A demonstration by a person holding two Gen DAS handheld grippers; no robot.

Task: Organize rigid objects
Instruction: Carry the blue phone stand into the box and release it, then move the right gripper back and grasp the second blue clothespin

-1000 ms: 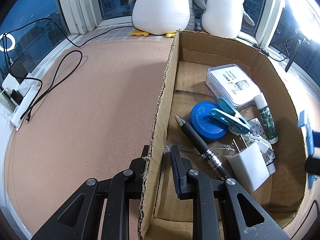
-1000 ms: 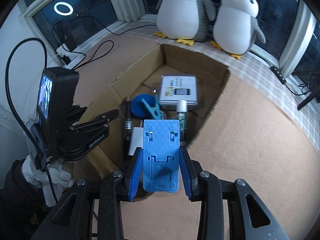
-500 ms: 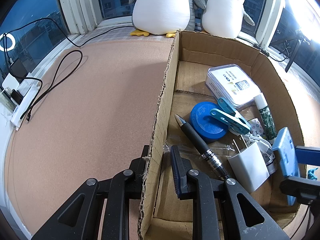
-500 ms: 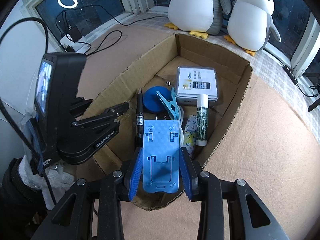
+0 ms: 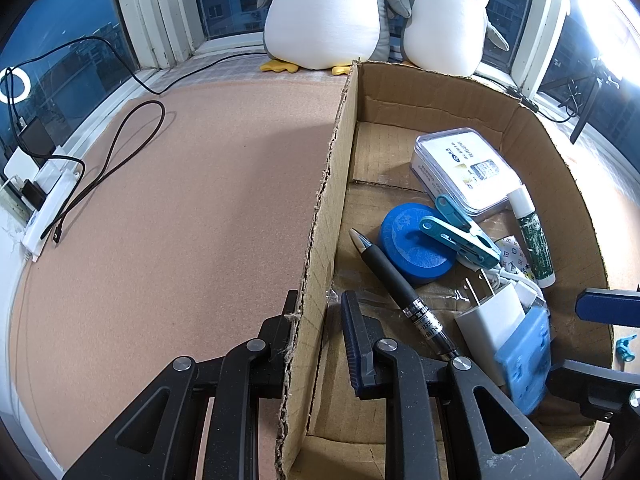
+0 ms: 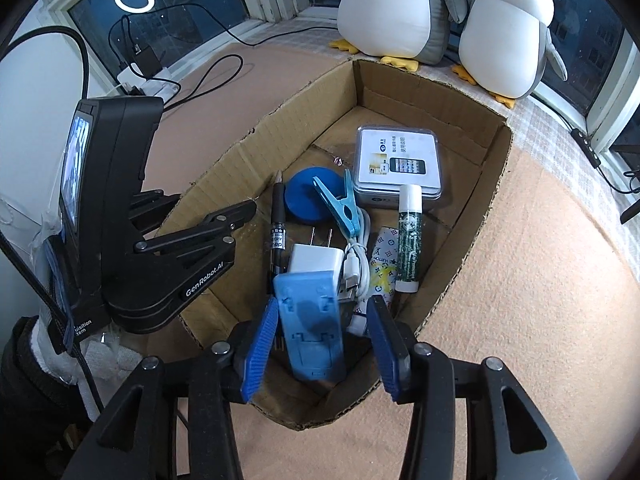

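A cardboard box [image 5: 560, 168] [image 6: 492, 184] holds several small items. My left gripper [image 5: 320, 300] [image 6: 208, 208] is shut on the box's left wall [image 5: 328, 200]. My right gripper [image 6: 323, 304] [image 5: 580, 344] hangs over the box's near end, jaws opening. A light blue phone stand [image 6: 312, 328] [image 5: 524, 360] sits blurred between them, tilted against the white charger [image 6: 316, 260] [image 5: 490, 316]; a gap shows beside the right pad. Further in lie a black pen [image 6: 278, 220], a blue disc [image 6: 308, 196], a teal peg [image 6: 340, 204], a green stick [image 6: 408, 240] and a clear case [image 6: 400, 164].
Two plush penguins [image 6: 504, 36] stand behind the box by the window. A power strip with black cables [image 5: 44, 192] lies at the far left of the brown mat [image 5: 180, 200]. A gloved hand [image 6: 100, 356] holds the left gripper.
The right gripper carried the blue stand over the box's near end, and its jaws have spread. The stand has slipped down onto the charger. The left gripper has kept its hold on the wall.
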